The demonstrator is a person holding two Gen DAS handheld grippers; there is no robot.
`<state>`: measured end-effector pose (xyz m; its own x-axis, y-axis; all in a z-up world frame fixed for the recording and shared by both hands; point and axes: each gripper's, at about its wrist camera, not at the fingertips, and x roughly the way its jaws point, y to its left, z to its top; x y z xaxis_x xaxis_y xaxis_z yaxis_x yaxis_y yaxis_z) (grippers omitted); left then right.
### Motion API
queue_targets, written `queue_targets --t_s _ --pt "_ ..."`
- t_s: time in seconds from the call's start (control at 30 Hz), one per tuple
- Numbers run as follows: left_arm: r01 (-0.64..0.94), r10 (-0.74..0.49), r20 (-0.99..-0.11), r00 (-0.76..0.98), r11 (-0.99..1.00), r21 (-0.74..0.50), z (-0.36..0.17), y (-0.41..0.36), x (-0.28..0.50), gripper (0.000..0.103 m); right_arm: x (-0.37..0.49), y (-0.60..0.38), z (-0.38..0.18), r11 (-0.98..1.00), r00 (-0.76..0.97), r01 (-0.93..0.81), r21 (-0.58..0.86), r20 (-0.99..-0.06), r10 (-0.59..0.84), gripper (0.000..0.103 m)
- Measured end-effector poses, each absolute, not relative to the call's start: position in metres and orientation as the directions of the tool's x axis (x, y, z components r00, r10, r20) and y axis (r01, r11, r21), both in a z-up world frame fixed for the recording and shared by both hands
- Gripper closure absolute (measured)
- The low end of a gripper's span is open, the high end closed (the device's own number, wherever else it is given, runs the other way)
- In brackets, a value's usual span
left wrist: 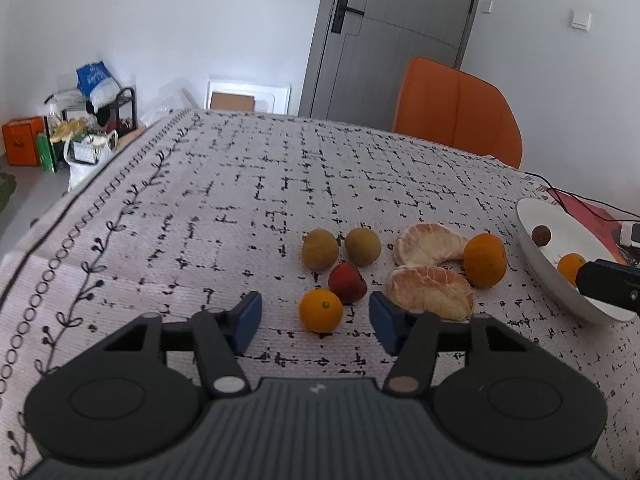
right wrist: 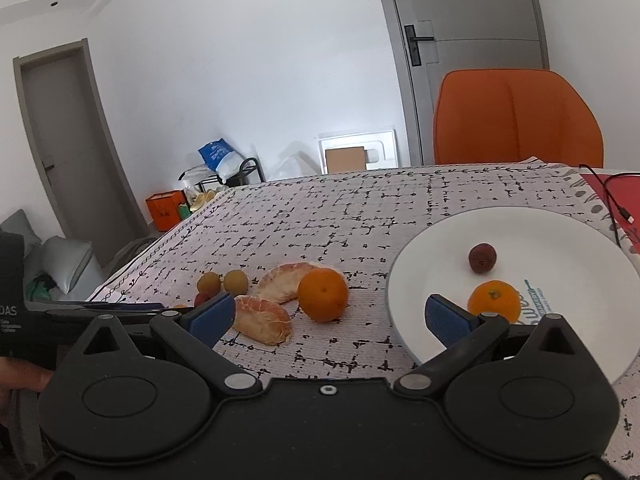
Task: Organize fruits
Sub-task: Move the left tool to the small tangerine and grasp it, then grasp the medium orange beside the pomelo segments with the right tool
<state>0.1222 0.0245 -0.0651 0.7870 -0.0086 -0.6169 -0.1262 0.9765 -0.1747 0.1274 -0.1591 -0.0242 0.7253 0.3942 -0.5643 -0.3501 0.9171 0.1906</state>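
Note:
My left gripper (left wrist: 316, 320) is low over the patterned tablecloth (left wrist: 240, 200), open, with a small orange (left wrist: 321, 311) between its blue pads (left wrist: 248, 318), neither pad touching it. Just beyond lie a red fruit (left wrist: 347, 282), two yellow-green fruits (left wrist: 320, 249), two peeled citrus pieces (left wrist: 430, 291) and a bigger orange (left wrist: 485, 260). My right gripper (right wrist: 330, 320) is open and holds nothing, one finger over the white plate (right wrist: 440, 248). On the plate sit a dark round fruit (right wrist: 482, 257) and an orange (right wrist: 494, 300). The bigger orange (right wrist: 323, 290) and a peeled piece (right wrist: 262, 320) lie left of the plate.
An orange chair (left wrist: 456, 112) stands behind the table's far edge, before a grey door (left wrist: 400, 20). A red item with a black cable (right wrist: 612, 196) lies at the far right. Bags and boxes (left wrist: 80, 132) crowd the floor past the table's left edge.

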Motion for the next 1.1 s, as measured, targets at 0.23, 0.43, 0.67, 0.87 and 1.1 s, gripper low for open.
queue_targets --t_s 0.23,0.43,0.67,0.87,1.1 --pt "-0.136 -0.029 -0.617 0.787 0.966 -0.219 -0.065 0.034 0.124 0.081 0.137 -0.147 -0.025 0.909 0.713 -0.376 0.177 -0.571 0.406 0.006" --pt "-0.151 -0.018 -0.613 0.79 0.963 -0.223 -0.064 0.044 0.12 0.081 0.147 -0.138 -0.028 0.907 0.7 -0.38 0.18 -0.585 0.41 0.014" --pt "-0.172 -0.002 -0.61 0.792 0.959 -0.226 -0.063 0.058 0.118 0.081 0.156 -0.129 -0.03 0.906 0.692 -0.389 0.167 -0.596 0.407 0.022" --pt "-0.187 0.011 -0.605 0.796 0.955 -0.229 -0.061 0.068 0.117 0.081 0.166 -0.119 -0.034 0.917 0.697 -0.379 0.129 -0.612 0.374 0.031" --pt "-0.207 0.029 -0.6 0.8 0.951 -0.23 -0.059 0.077 0.111 0.081 0.175 -0.11 -0.038 0.916 0.69 -0.388 0.098 -0.628 0.359 0.037"
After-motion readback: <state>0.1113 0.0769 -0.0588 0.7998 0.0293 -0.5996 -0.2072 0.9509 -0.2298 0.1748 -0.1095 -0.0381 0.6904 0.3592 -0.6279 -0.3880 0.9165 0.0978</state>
